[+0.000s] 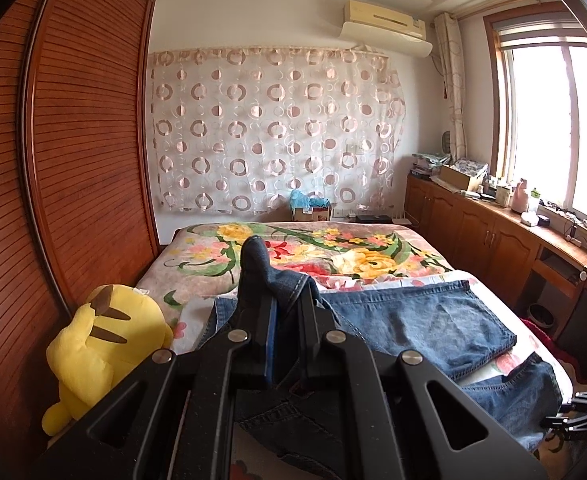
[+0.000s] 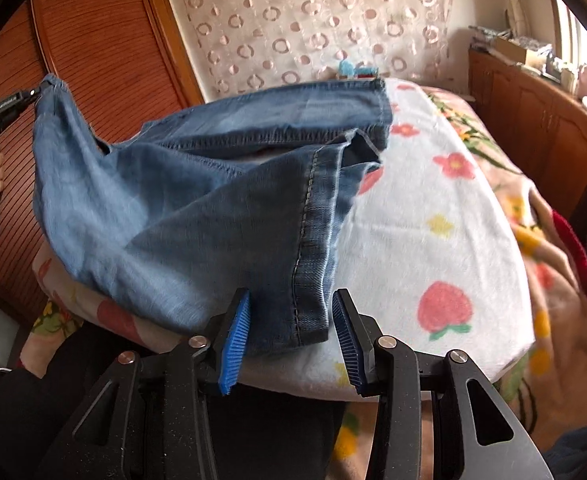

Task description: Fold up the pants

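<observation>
Your left gripper [image 1: 281, 304] pinches jeans [image 1: 425, 316] shut; only right view shows your right gripper [image 2: 289, 332] gaping, denim between, unclamped.

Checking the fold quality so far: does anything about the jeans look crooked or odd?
Yes. The jeans lie bunched and skewed on the bed: one leg hem gapes open, not lined up with the other. The left gripper pinches a corner aloft; the right gripper straddles an edge, fingers apart.
</observation>
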